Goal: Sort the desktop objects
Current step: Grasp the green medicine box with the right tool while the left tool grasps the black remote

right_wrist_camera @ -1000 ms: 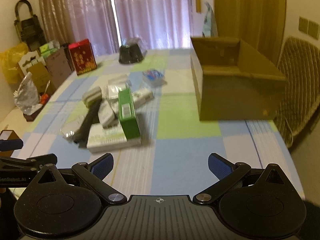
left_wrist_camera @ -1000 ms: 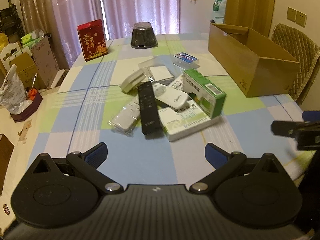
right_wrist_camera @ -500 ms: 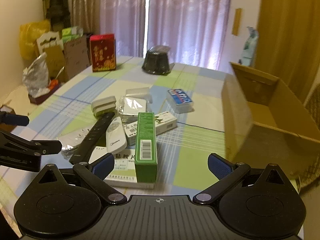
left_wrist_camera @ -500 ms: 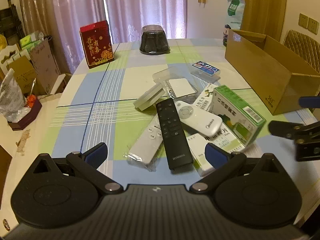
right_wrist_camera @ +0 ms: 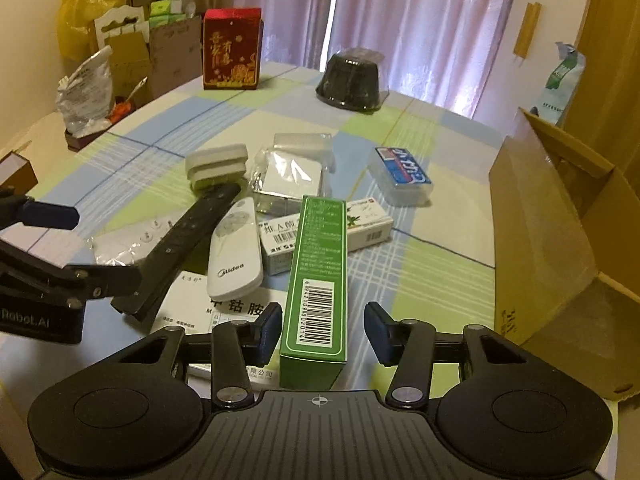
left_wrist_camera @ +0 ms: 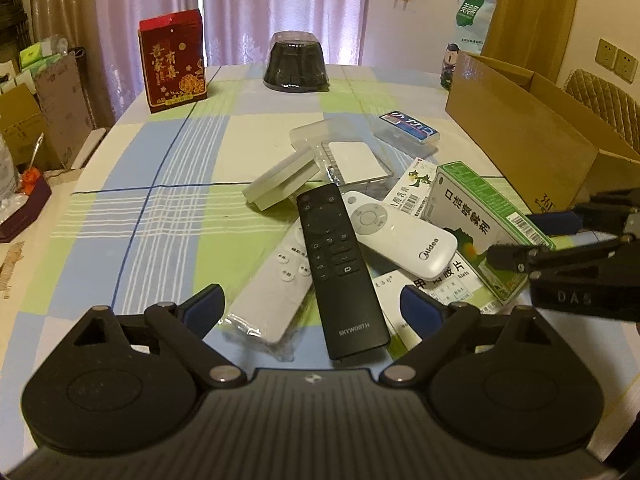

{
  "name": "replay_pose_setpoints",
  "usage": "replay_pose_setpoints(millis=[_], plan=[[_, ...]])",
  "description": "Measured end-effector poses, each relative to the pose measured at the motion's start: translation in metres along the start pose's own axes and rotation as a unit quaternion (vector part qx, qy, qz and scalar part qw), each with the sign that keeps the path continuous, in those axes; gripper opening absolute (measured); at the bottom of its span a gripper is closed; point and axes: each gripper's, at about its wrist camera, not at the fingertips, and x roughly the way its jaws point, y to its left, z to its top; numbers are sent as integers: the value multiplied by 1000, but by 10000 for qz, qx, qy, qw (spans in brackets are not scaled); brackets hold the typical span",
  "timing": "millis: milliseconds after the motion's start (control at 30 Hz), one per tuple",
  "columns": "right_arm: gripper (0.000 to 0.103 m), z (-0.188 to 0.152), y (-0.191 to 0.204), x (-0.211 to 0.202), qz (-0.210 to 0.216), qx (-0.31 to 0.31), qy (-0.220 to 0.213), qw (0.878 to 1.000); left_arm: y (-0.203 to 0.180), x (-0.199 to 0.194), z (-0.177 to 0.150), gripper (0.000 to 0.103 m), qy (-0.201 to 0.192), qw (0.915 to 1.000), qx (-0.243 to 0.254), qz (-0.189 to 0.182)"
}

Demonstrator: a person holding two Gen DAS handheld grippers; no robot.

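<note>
The left gripper hangs spread wide and grasping nothing, its blue-padded fingers straddling the near end of a slim matte black remote (marked SKYWORTH) that lies on top of the heap in the middle of the table; under it lies a flat white remote in a crinkled clear bag, and beside it a glossy, rounded white Midea remote; the right gripper is likewise parted and empty, its pads either side of, but not touching, the near end of a long green carton with a barcode, which rests on a flat white medicine box; beyond sit a clear plastic case holding a white square, a pale stacked block and a small blue-labelled packet; an open brown cardboard box stands along the table's right edge; the cloth is a smooth plaid of blue, green and cream.
</note>
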Motion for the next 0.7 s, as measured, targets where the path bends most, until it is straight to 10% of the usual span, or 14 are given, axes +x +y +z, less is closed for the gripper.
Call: replay_pose_setpoints(millis=[100,700], plan=[[31,0,-2,3,4,49,39,10000,2,5,2,85,37,10000,28,-45],[29,-28,-34,-34,-324,832,-90,9960,-10,46,14,60,642,9970,-196,-385]])
